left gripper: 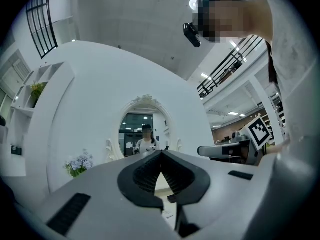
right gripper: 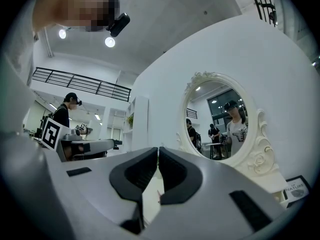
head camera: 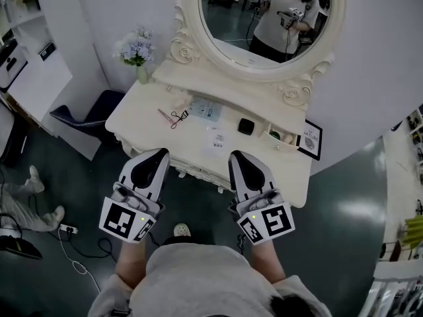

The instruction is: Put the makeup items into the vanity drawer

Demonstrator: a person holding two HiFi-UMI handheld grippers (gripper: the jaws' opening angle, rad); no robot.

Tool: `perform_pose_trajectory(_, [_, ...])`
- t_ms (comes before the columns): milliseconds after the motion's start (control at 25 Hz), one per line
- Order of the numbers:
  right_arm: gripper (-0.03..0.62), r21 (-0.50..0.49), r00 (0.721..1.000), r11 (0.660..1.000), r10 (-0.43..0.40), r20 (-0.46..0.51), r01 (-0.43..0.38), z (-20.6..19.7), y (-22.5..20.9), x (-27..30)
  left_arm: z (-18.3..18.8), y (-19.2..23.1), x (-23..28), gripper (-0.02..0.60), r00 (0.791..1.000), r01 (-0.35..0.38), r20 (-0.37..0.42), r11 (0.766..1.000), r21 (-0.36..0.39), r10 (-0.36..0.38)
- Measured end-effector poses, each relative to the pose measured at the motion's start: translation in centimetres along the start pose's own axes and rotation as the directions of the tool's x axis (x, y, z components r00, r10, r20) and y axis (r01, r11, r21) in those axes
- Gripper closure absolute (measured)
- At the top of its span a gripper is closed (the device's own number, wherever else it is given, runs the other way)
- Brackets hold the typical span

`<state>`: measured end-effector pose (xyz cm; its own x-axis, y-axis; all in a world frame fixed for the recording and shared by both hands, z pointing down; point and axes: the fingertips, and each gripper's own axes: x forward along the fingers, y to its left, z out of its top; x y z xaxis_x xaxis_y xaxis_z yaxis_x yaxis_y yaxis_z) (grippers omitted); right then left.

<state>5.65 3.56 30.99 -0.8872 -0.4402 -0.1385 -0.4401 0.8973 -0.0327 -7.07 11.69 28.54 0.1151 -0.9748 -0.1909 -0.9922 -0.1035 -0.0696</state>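
Observation:
The cream vanity table point(head camera: 149, 107) with an oval mirror point(head camera: 264, 18) stands in front of me. On its top lie a pink stick and an eyelash curler point(head camera: 174, 117), a pale blue packet point(head camera: 206, 109), a white packet point(head camera: 216, 138) and a small black compact point(head camera: 246, 126). At the right of the top is a small open compartment point(head camera: 281, 137) with a few items in it. My left gripper point(head camera: 160, 152) point(left gripper: 161, 153) and right gripper point(head camera: 236, 154) point(right gripper: 158, 149) hover side by side over the table's front edge. Both are shut and hold nothing.
A vase of pale flowers point(head camera: 137, 50) stands at the table's back left corner and a framed sign point(head camera: 310, 139) at its right end. A dark stool point(head camera: 86, 119) sits left of the table. Cables and a power strip point(head camera: 66, 230) lie on the floor.

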Motion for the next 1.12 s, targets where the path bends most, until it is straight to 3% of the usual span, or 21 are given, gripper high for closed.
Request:
perform_pose_trajectory(560, [0.569,-0.011,0.999,0.999,-0.037,-0.024,0.036,-1.8,1.3,5.4,-1.6,6.0,0.3,0.568,1.000,0.027,0.004,0.999,-0.028,-0.027])
perform_pose_trajectory(1120, [0.569,-0.018,0.997,0.999,0.046,-0.057,-0.047,-3.1,-1.7,14.7,-2.7,12.8,5.2,0.568,0.999,-0.049,0.002,0.999,-0.023,0.049])
